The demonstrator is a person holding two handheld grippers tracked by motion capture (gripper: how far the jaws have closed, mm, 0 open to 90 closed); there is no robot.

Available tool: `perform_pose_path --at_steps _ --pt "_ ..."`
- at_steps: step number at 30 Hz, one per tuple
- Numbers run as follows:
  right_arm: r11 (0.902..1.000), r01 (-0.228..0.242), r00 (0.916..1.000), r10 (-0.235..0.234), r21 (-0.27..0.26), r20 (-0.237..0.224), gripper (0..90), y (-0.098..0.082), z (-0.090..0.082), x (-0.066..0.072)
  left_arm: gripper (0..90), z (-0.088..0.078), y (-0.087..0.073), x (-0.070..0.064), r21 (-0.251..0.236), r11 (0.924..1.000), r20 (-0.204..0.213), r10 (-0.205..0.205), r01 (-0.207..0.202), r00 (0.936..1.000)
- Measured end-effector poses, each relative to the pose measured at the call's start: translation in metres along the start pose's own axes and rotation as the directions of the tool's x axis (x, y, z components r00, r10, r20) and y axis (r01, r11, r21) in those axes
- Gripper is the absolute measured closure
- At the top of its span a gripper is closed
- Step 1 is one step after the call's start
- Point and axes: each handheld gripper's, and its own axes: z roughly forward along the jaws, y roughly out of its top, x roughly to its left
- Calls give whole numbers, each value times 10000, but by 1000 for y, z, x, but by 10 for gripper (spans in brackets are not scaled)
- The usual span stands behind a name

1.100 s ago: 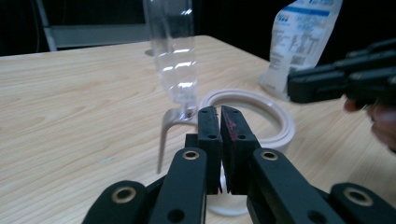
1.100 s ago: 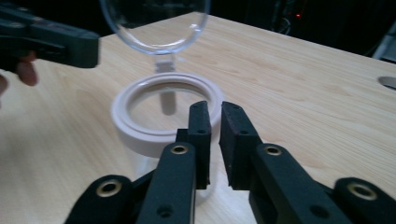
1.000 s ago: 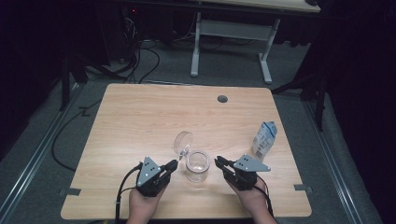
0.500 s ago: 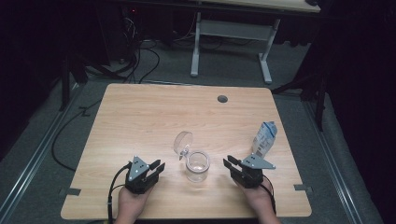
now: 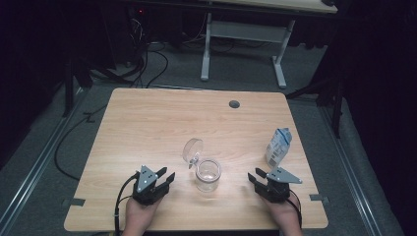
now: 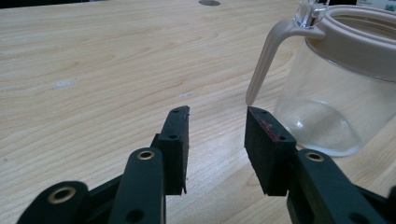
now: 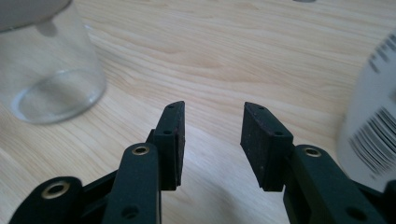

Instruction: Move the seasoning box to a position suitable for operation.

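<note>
From the high view, a lidded glass jar (image 5: 208,174) stands open between the left gripper (image 5: 164,178) and right gripper (image 5: 256,178), ready for pouring from the carton (image 5: 279,146); each gripper view shows jaws just opened, empty.

No word, brand or number can be read anywhere. The carton (image 7: 373,121) carries a black barcode and blurred dark print on its white side; in the high view the carton (image 5: 278,146) shows illegible markings.
</note>
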Motion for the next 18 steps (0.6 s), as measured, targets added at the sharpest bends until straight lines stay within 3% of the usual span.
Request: perform_pose_path --at_steps 11,18 --pt "9997 -163 9987 155 161 495 579 -14 -17 -20 580 1 1 -9 -35 9999 257 110 -109 9996" --pt "9987 -516 9946 518 -54 896 534 -15 -23 -33 580 -1 2 -12 -94 9999 425 101 -97 9990"
